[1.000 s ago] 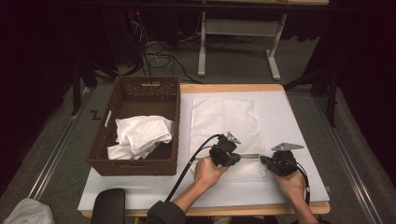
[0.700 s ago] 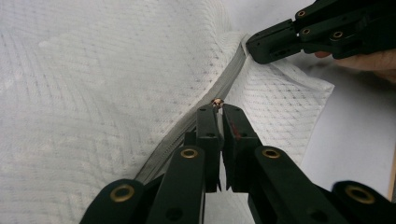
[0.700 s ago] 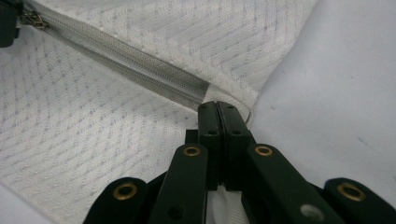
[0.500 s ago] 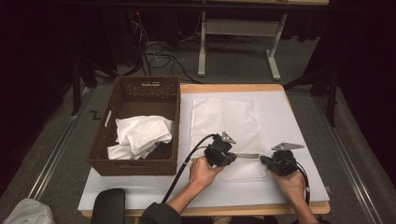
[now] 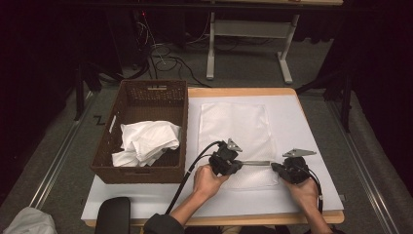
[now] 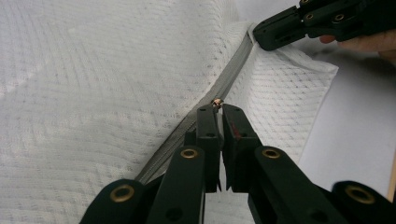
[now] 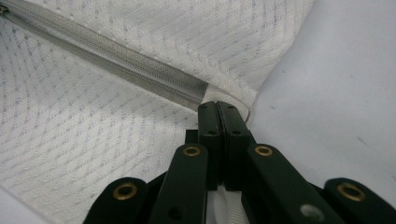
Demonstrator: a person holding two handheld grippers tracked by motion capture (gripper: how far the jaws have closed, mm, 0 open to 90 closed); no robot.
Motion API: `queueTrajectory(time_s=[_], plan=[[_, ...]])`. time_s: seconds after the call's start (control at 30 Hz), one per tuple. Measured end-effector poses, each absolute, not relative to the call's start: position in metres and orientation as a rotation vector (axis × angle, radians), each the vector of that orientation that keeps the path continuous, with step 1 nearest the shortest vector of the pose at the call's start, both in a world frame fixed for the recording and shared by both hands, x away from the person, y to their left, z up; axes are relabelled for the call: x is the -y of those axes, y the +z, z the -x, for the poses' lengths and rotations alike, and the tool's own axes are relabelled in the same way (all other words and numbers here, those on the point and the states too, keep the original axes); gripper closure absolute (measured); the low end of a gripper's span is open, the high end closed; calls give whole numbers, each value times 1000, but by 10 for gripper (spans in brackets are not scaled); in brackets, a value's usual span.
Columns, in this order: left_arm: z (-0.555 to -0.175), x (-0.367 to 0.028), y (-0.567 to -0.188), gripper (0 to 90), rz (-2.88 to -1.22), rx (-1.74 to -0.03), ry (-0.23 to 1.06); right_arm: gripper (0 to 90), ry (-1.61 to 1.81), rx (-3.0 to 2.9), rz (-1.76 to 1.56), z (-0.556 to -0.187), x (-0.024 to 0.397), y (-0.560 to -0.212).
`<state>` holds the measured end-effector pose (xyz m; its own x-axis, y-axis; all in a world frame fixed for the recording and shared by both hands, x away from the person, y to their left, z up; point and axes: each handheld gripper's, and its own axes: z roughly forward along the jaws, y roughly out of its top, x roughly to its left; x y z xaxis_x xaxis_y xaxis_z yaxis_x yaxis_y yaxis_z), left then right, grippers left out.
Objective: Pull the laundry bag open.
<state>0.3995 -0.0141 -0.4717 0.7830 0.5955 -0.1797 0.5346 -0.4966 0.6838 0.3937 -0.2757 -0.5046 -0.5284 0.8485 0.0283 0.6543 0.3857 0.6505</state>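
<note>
One wicker basket (image 5: pixel 141 141) holding crumpled white cloth (image 5: pixel 146 141) sits beside the mesh bag (image 5: pixel 234 124).

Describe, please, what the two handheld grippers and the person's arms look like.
Both the left gripper and the right gripper are black, with linked fingers pinned by brass-coloured rivets. Each carries a grey three-cornered plate on top and trails a black cable. The forearms are bare, with a dark sleeve at the left elbow.

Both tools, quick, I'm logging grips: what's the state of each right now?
Left tool: closed on the zipper pull of the white mesh bag.
Right tool: closed on the bag's edge at the zipper's end.
</note>
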Motion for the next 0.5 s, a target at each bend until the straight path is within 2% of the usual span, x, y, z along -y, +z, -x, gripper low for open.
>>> queueTrajectory(time_s=[0.5], plan=[[-393,7,-467,857,-2230,-834,130,898,860,-2339,-1319,-394,273,-503]])
